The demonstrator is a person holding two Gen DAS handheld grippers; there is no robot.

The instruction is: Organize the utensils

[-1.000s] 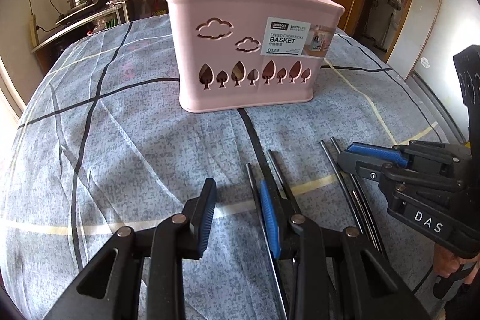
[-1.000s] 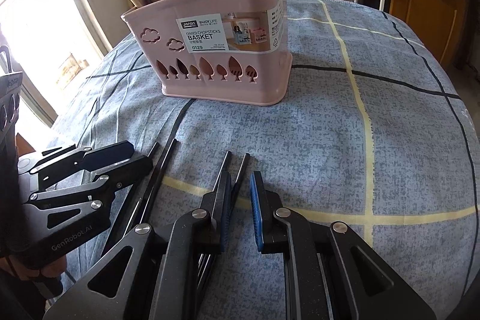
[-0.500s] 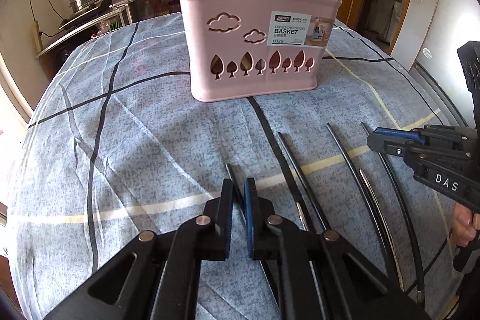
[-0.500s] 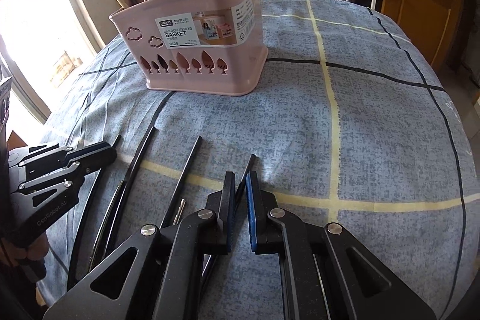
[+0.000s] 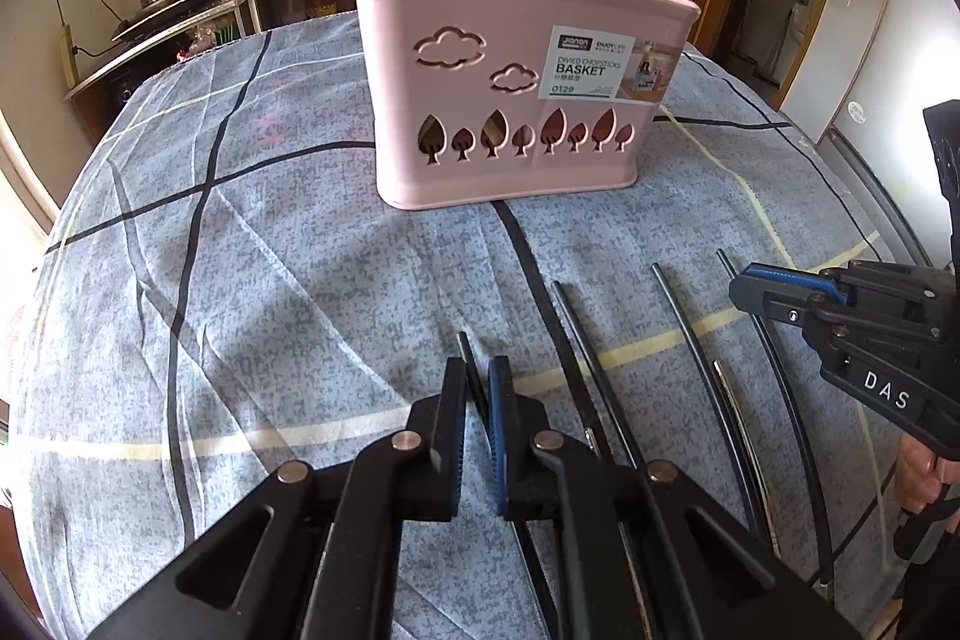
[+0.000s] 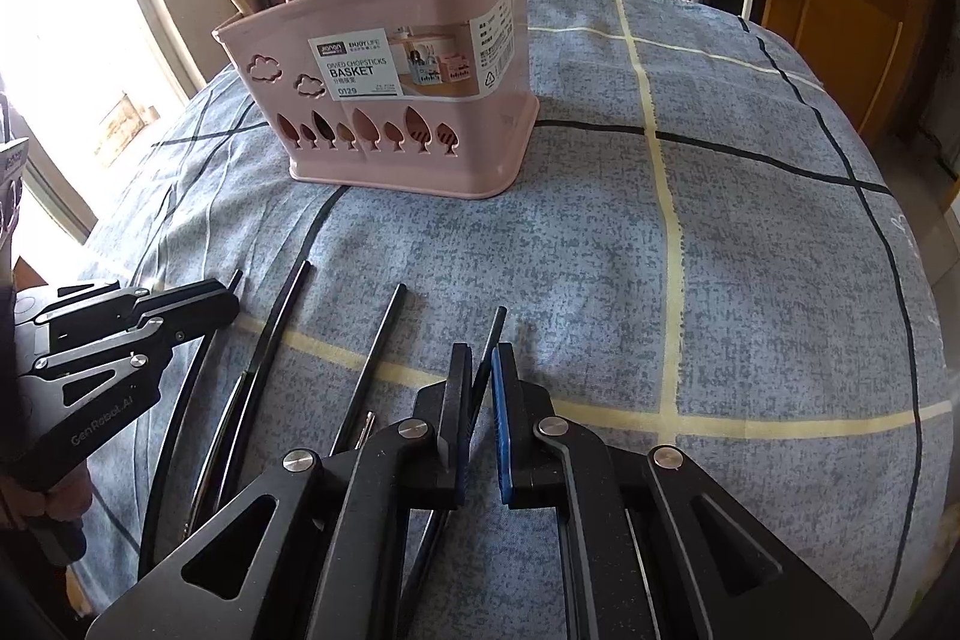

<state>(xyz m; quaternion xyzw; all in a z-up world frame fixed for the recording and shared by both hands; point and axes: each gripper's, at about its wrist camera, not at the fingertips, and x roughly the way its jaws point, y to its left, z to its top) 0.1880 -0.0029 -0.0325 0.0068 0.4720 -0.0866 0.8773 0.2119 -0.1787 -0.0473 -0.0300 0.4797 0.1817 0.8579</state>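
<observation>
The job looks partly done. Going left to right in the left wrist view: the pink basket [image 5: 516,100] stands at the far side of the counter [image 5: 240,250] and already holds a few sticks, some pale and some dark. Nearer, the left gripper [image 5: 477,388] has its jaws clenched on one black chopstick [image 5: 465,349]. More black chopsticks [image 5: 690,340] still lie loose on the cloth. At the right, the right gripper [image 6: 480,370] is clenched on another chopstick [image 6: 495,325]. Both still need to go into the basket. The jaws hide the back ends of the sticks, and the basket's inside cannot be seen.
</observation>
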